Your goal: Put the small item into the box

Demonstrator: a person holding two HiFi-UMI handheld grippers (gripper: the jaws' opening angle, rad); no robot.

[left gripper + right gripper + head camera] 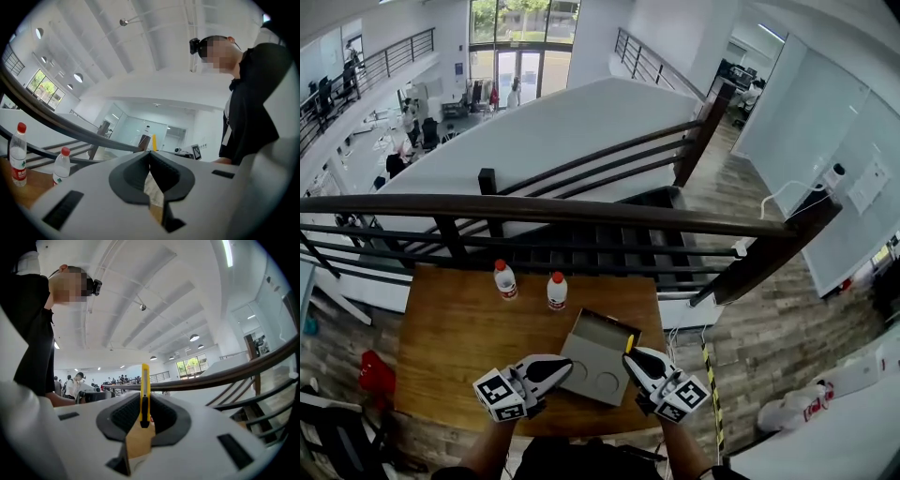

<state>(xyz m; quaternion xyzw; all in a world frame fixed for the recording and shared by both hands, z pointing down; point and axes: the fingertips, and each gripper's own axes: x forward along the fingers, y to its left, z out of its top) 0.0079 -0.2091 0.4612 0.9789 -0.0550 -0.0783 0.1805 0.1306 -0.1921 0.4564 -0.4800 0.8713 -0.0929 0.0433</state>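
With left tongs (565, 366) closed and empty, the right tongs (630, 355) pinch the yellow utility knife (145, 390) by the right edge of the open grey cardboard box (602, 373), where a loose pivot could drop it outside.

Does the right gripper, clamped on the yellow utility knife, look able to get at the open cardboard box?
Probably yes: the right gripper hovers beside the open brown cardboard box, the yellow utility knife in its jaws; nothing stands between them.
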